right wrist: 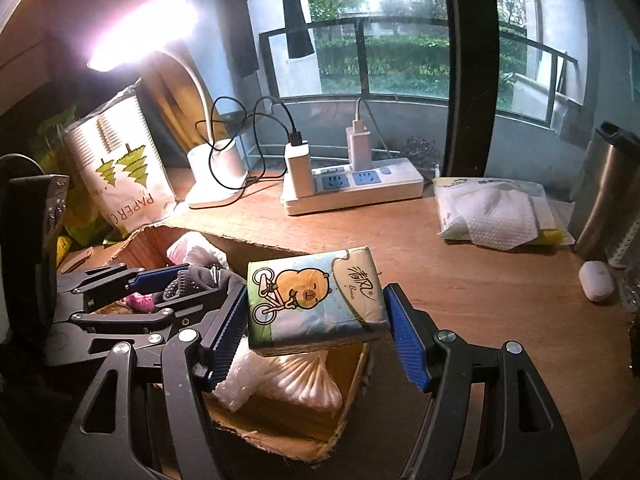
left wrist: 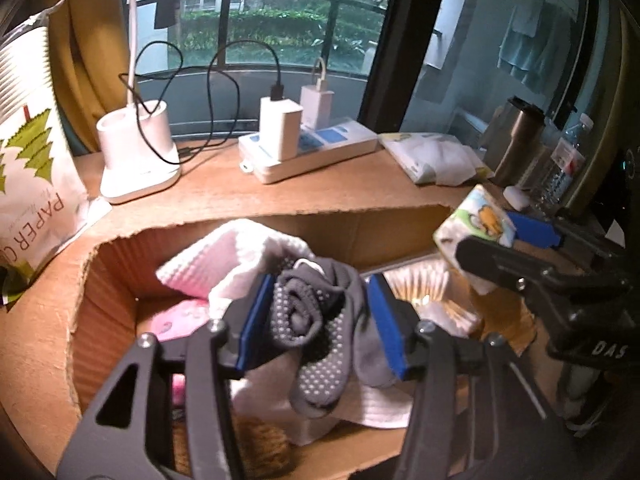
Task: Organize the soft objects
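A grey sock with grip dots (left wrist: 304,320) lies on a pile of white and pink cloths (left wrist: 224,264) inside a cut-open cardboard box (left wrist: 116,272). My left gripper (left wrist: 320,300) stands open around the sock. Its left blue pad is beside the rolled part, and loose fabric lies near the right pad. My right gripper (right wrist: 316,296) is shut on a cartoon-printed tissue pack (right wrist: 316,304). It holds the pack above the right end of the box (right wrist: 280,432), over a bag of cotton swabs (right wrist: 296,380). The left gripper (right wrist: 180,288) also shows in the right wrist view, at the left over the box.
Behind the box on the wooden desk stand a white lamp base (left wrist: 136,152), a power strip with chargers (left wrist: 308,148) and a paper-cup bag (left wrist: 32,184). At the right lie a wipes pack (right wrist: 492,212), a steel tumbler (right wrist: 608,192) and a small white case (right wrist: 596,286).
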A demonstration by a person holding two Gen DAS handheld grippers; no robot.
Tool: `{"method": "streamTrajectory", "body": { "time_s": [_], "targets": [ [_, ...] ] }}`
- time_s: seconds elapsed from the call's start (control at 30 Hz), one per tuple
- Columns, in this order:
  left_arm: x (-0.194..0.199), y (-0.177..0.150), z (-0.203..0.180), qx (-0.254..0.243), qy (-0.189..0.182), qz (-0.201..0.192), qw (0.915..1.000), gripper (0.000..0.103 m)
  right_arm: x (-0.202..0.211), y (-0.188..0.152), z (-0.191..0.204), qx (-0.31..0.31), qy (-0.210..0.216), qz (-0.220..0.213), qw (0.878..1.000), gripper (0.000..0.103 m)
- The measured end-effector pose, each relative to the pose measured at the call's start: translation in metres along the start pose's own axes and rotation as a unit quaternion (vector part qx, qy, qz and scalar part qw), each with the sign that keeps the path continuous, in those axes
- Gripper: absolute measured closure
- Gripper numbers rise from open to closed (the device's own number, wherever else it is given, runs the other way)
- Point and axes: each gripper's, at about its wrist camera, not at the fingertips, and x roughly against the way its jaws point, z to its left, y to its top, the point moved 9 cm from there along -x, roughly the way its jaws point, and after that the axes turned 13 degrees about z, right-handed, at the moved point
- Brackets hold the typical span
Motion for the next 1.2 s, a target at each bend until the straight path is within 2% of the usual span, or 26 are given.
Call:
{"method": "streamTrajectory", "body": {
  "time_s": [0.13,0.2,0.23,0.47,0.57,1.2],
  "targets": [
    [0.007,0.000,0.004,0.004,0.004,-0.006,1.0000,0.049,-0.005,0.002,0.001,0.000,-0.003,0.001,1.000,0.032],
    [0.011,-0.001,0.007,0.005,0.005,-0.011,0.9999,0.038,-0.005,0.003,0.001,-0.003,-0.003,0.000,1.000,0.032],
    [0.014,-0.001,0.009,0.008,0.005,-0.014,0.9999,0.038,-0.005,0.004,0.000,-0.006,-0.002,-0.001,1.000,0.032],
    [0.029,-0.003,0.014,0.011,0.010,-0.024,0.9996,0.037,-0.004,0.005,0.002,-0.013,-0.001,-0.009,1.000,0.031],
    [0.036,-0.005,0.015,0.010,0.011,-0.028,0.9995,0.037,0.002,0.007,0.004,-0.016,0.000,-0.023,1.000,0.023],
    [0.084,-0.019,0.005,0.001,0.007,-0.070,0.9975,0.037,0.043,-0.006,0.021,-0.007,-0.016,-0.045,0.999,0.023]
  ]
}}
